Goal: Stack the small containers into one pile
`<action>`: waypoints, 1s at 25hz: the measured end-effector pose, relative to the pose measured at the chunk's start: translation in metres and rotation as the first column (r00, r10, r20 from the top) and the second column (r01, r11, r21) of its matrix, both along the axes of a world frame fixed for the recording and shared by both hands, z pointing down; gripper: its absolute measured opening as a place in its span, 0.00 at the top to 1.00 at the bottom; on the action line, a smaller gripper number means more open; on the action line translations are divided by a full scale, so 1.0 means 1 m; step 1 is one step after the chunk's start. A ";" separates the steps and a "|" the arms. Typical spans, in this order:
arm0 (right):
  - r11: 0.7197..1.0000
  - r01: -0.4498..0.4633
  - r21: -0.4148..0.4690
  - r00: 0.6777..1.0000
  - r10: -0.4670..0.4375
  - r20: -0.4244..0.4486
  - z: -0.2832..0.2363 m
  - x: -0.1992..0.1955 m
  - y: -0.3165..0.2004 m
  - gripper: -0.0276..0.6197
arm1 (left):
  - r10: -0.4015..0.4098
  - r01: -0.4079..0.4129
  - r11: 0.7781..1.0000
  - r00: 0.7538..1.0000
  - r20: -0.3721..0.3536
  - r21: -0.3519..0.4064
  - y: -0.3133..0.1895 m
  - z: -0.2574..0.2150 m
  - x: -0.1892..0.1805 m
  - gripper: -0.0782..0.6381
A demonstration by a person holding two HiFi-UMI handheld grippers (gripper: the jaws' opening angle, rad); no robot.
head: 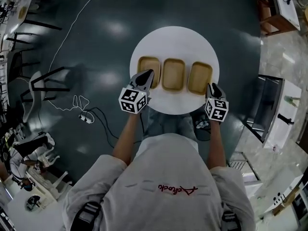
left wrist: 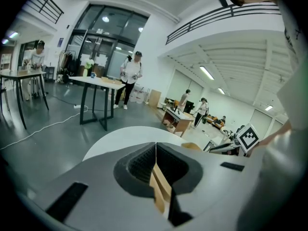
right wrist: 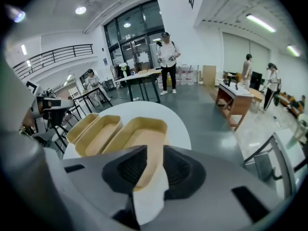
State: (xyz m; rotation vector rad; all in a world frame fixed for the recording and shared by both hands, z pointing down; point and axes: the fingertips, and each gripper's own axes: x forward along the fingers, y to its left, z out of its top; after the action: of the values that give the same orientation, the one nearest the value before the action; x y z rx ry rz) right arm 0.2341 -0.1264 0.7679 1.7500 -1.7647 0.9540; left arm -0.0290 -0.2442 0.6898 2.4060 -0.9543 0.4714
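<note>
The left container [head: 148,66], middle container [head: 173,74] and right container [head: 200,77] lie side by side across your round table [head: 173,37]. Your left gripper [head: 146,76] sits at the left one's near end, your right gripper [head: 213,87] at the right one's.

**Camera layout: one overhead view and two low, close views over a round table [head: 173,36].**
The head view looks steeply down from above the person and takes in the whole tabletop. The left gripper view sits at the rim of the left container [head: 148,71] and faces outward across the table. The right gripper view sits at the rim of the right container [head: 199,77] and looks forward and leftward. All three views share the table.
</note>
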 end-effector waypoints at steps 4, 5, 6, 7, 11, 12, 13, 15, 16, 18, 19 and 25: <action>0.997 -0.055 -0.051 0.998 0.055 0.003 0.022 0.008 0.004 0.78 | -0.002 0.002 1.000 1.000 0.008 -0.016 0.003 0.011 -0.001 0.87; 0.996 -0.067 -0.056 0.998 0.067 0.008 0.026 0.010 0.003 0.78 | -0.004 0.004 1.000 1.000 0.009 -0.021 0.004 0.014 -0.002 0.87; 0.996 -0.074 -0.059 0.997 0.075 0.017 0.029 0.011 0.003 0.78 | -0.007 0.007 1.000 1.000 0.009 -0.026 0.005 0.016 -0.002 0.87; 0.995 -0.078 -0.062 0.996 0.080 0.029 0.032 0.011 0.002 0.79 | -0.009 0.010 1.000 1.000 0.009 -0.030 0.006 0.018 -0.002 0.87; 0.993 -0.085 -0.080 0.995 0.088 0.048 0.039 0.009 0.001 0.86 | -0.016 0.016 0.999 1.000 0.011 -0.037 0.007 0.021 -0.005 0.87; 0.993 -0.088 -0.079 0.995 0.092 0.048 0.038 0.008 0.001 0.87 | -0.016 0.016 0.999 1.000 0.011 -0.036 0.006 0.021 -0.006 0.87; 0.993 -0.091 -0.075 0.994 0.094 0.047 0.037 0.007 0.001 0.89 | -0.016 0.016 0.999 1.000 0.011 -0.035 0.006 0.021 -0.007 0.87; 0.994 -0.088 -0.067 0.995 0.091 0.050 0.033 0.006 0.001 0.90 | -0.017 0.017 0.999 1.000 0.013 -0.035 0.004 0.021 -0.006 0.87; 0.994 -0.085 -0.062 0.995 0.089 0.052 0.029 0.006 0.001 0.90 | -0.017 0.018 0.999 1.000 0.013 -0.035 0.003 0.020 -0.005 0.87; 0.995 -0.091 -0.042 0.994 0.093 0.056 0.019 0.006 0.000 0.90 | -0.018 0.018 0.999 1.000 0.009 -0.035 0.002 0.017 -0.002 0.87; 0.995 -0.096 -0.028 0.994 0.098 0.058 0.013 0.005 -0.001 0.90 | -0.017 0.017 0.999 1.000 0.006 -0.034 0.001 0.015 0.000 0.87; 0.991 -0.112 0.076 0.993 0.107 0.056 -0.034 -0.001 -0.011 0.91 | -0.015 0.015 1.000 1.000 -0.010 -0.011 -0.002 0.000 0.002 0.87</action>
State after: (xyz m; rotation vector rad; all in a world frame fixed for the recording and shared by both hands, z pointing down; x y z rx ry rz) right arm 0.2334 -0.1377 0.7340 1.9054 -1.7765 0.9948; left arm -0.0269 -0.2465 0.6902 2.3874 -0.9626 0.4580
